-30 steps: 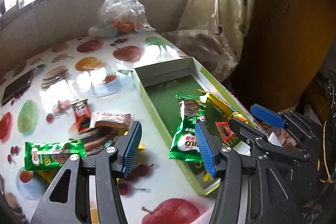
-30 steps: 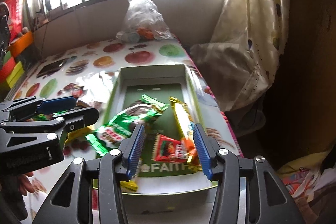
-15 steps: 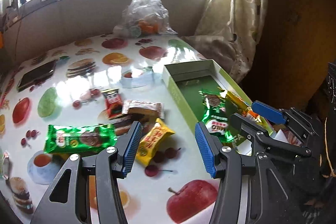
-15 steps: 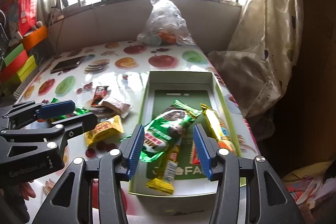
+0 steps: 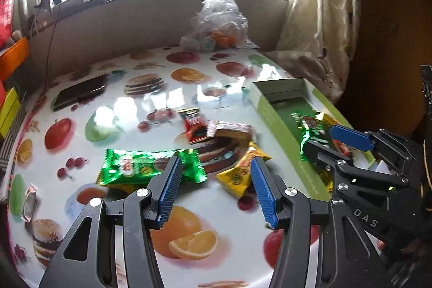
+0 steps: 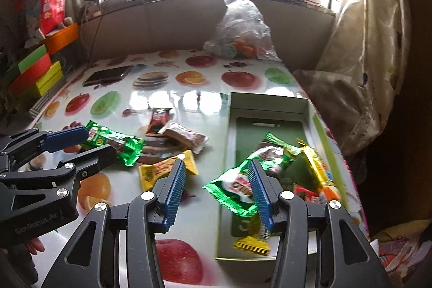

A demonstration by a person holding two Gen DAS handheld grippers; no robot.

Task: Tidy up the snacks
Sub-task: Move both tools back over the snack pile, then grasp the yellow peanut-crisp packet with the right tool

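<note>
While nothing is held between either pair of fingers, both grippers are seen hovering above the fruit-patterned bench (image 5: pixel 129 109). The left gripper (image 5: pixel 214 189) is held with its blue-padded fingers (image 5: pixel 168 190) apart and empty, just short of the loose snacks. The right gripper (image 6: pixel 217 192) is likewise held with its fingers (image 6: pixel 259 190) spread and empty, over the near left edge of the green box (image 6: pixel 228 142), which serves as the landmark.

Inside the box, a green wafer packet (image 6: pixel 240 188) is seen lying across the near half, with its near end over the left wall. A long yellow bar (image 6: pixel 317 170) is laid along the right wall, a small red packet (image 6: pixel 303 192) is tucked beside it, and a yellow wrapper (image 6: pixel 252 244) is seen at the near end. The far half of the box is bare.

Left of the box, on the bench, a yellow packet (image 5: pixel 241 172) is placed nearest. Further left, a long green packet (image 5: pixel 151 166) is laid crosswise. Beyond these, a brown wrapped bar (image 5: pixel 229 128) is seen, with a small red sachet (image 5: pixel 193 123) touching its far left end. A small silver-wrapped sweet (image 5: pixel 28 203) is found well to the left, near the bench edge.

Far left of the box, a dark phone (image 5: pixel 79 95) is laid flat. Beyond the box, at the far edge of the bench, a clear plastic bag (image 5: pixel 220 23) is set against the wall under the window.
</note>
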